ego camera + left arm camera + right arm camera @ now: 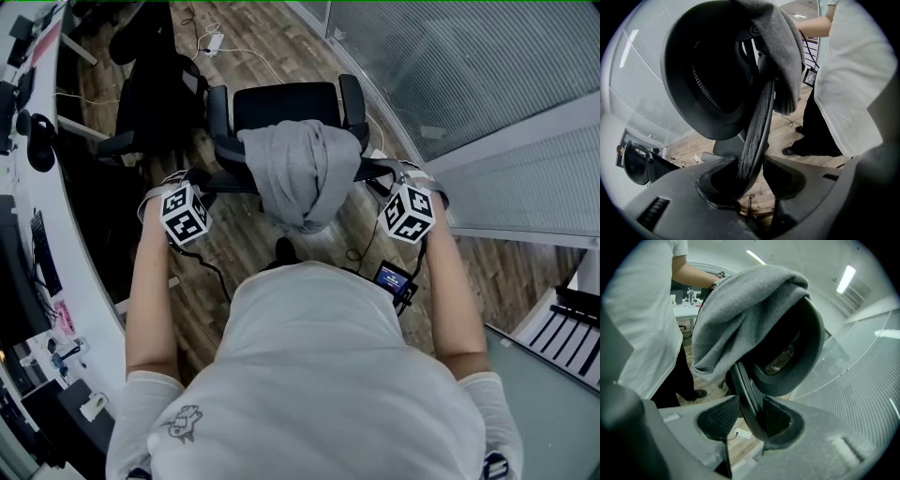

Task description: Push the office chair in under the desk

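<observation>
A black office chair stands on the wood floor in front of me, facing away, with a grey garment draped over its backrest. My left gripper holds the backrest's left edge and my right gripper its right edge. In the left gripper view, the backrest's ribbed rim runs down between the jaws of the left gripper, which are shut on it. In the right gripper view, the right gripper is shut on the backrest rim, below the grey garment.
A curved white desk runs along the left, with a keyboard and small items on it. A second black chair sits beside it. Glass walls stand on the right. Cables and a power strip lie on the floor beyond the chair.
</observation>
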`<control>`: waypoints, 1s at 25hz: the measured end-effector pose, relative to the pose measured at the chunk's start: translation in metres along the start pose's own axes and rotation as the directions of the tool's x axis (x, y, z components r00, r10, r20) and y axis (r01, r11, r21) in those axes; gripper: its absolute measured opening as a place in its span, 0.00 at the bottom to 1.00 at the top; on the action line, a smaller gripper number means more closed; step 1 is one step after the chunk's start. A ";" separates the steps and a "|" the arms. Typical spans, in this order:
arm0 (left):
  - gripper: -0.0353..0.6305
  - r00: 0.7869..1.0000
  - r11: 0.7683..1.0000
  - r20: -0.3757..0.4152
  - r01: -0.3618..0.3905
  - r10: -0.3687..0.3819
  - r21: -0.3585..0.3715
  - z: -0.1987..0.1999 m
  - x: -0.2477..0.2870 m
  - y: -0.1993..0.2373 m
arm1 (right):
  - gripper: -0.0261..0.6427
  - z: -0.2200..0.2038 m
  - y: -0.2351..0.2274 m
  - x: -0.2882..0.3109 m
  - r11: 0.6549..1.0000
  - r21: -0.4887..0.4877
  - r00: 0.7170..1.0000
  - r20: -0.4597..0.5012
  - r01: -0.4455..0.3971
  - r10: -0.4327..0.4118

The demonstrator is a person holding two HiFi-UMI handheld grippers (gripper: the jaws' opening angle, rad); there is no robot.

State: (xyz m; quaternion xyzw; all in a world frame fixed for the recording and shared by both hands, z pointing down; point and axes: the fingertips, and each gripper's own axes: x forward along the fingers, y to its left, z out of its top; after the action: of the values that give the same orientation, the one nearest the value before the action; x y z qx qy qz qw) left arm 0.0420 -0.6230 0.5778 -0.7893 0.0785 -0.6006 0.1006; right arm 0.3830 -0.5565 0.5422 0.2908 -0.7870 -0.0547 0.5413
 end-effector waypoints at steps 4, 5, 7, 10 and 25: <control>0.29 1.000 0.999 -0.023 -0.006 0.005 -0.037 -0.006 -0.008 -0.024 | 0.25 0.002 0.013 -0.006 0.999 -0.044 0.999 0.035 -0.015 0.016; 0.29 1.000 0.999 -0.028 -0.008 0.007 -0.047 -0.007 -0.010 -0.031 | 0.25 0.002 0.017 -0.007 0.998 -0.053 0.999 0.044 -0.018 0.021; 0.29 0.999 0.997 -0.040 -0.017 0.015 -0.069 -0.009 -0.014 -0.046 | 0.25 0.002 0.024 -0.011 0.997 -0.072 0.998 0.060 -0.024 0.028; 0.29 0.998 0.994 -0.061 -0.032 0.026 -0.108 -0.011 -0.020 -0.070 | 0.25 0.000 0.034 -0.016 0.994 -0.106 0.996 0.077 -0.033 0.041; 0.29 0.992 0.965 -0.091 -0.105 0.086 -0.240 0.026 -0.045 -0.201 | 0.26 -0.043 0.085 -0.061 0.974 -0.219 0.989 0.123 -0.055 0.083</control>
State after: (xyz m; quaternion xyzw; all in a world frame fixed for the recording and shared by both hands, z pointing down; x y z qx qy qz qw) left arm 0.0555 -0.4163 0.5803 -0.7665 0.1937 -0.6117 0.0282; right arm 0.4020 -0.4445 0.5438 0.1988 -0.8200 -0.1398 0.5182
